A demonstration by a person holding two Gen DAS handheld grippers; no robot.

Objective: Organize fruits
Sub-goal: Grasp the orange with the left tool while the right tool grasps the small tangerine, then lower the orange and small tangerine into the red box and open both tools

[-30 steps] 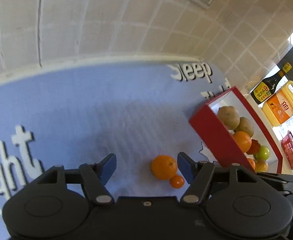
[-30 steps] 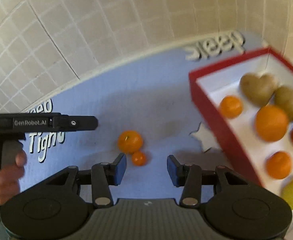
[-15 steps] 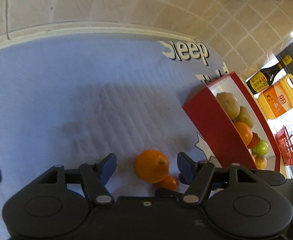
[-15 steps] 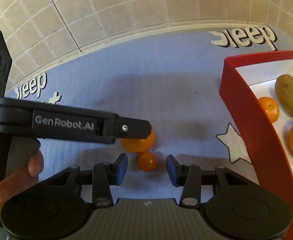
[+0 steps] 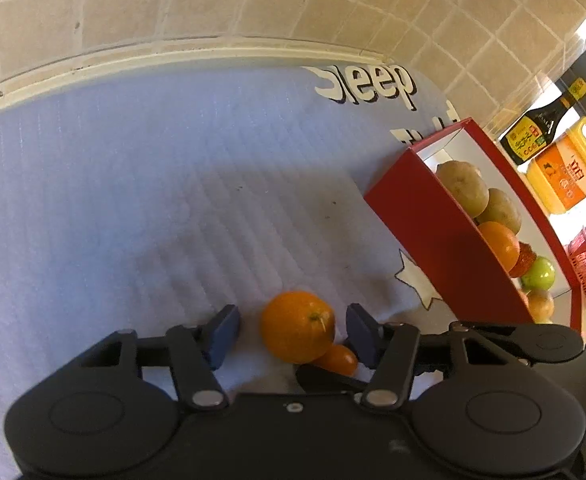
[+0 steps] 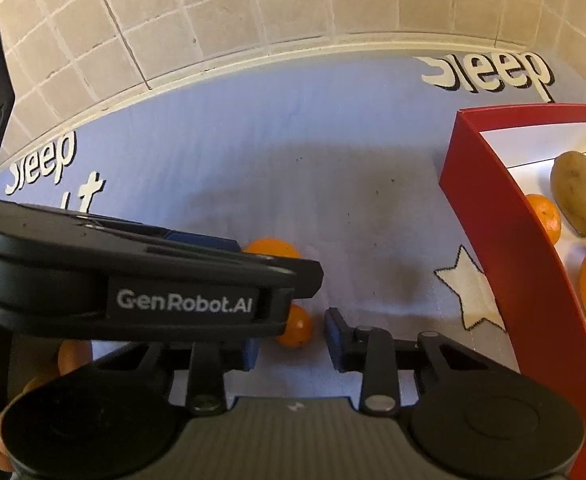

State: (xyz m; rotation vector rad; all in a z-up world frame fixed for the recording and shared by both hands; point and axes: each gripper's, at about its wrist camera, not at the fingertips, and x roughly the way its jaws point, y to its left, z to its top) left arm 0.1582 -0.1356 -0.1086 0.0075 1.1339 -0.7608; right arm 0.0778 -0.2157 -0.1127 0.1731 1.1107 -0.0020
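- Both grippers lowered onto mat (image 5: 133, 184) since earlier frame, jaws closing.
- Left gripper (image 5: 293, 326): straddling orange (image 5: 297, 326), pads not touching.
- Right gripper (image 6: 293, 338): straddling kumquat (image 6: 297, 326), ungripped.

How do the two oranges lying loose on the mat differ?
The big orange is clearly larger than the small orange that touches it. The big orange sits between the left gripper's fingers; the small orange sits between the right gripper's fingers. The big orange shows a stem dimple; none is visible on the small orange. Both are round, orange, and rest on the blue mat outside the red box.
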